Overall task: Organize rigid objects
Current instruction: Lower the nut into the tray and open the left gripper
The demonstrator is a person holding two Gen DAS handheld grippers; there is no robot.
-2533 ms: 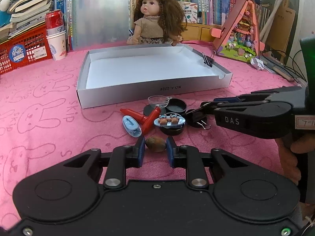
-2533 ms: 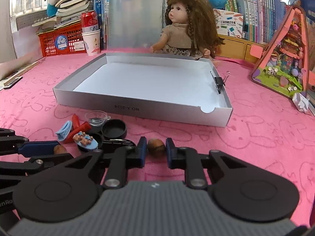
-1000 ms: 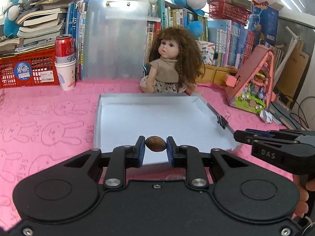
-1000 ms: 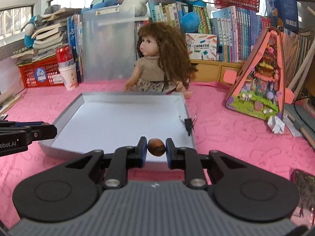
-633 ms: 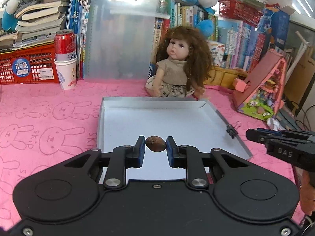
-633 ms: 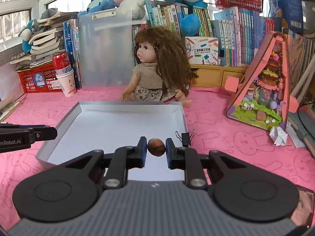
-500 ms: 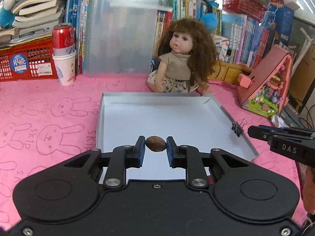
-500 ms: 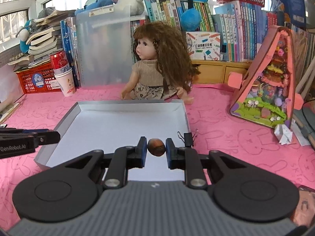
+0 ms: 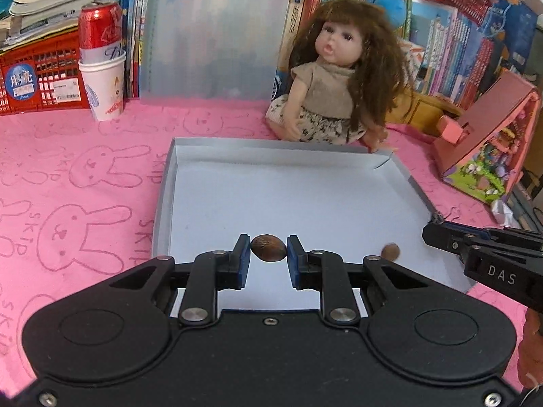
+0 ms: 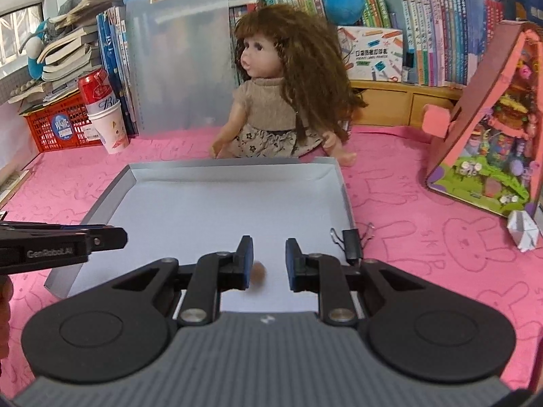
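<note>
Two brown oval nuts, one delivered and one pending.
Shallow grey cardboard box (image 10: 101,203) on the pink desk: one nut (image 10: 258,272) loose near its front edge, below the right gripper (image 10: 268,257), jaws apart and empty. Left gripper (image 9: 268,257) hangs above the box, clamped on the second nut (image 9: 268,253), not yet released.

A doll (image 10: 281,101) with long brown hair sits on the pink rabbit-print cloth (image 9: 85,183). A red can (image 9: 100,25) stands in a white paper cup (image 9: 103,90) beside a red basket (image 9: 34,74). Books (image 10: 431,20), apparently shelved, line the rear.
</note>
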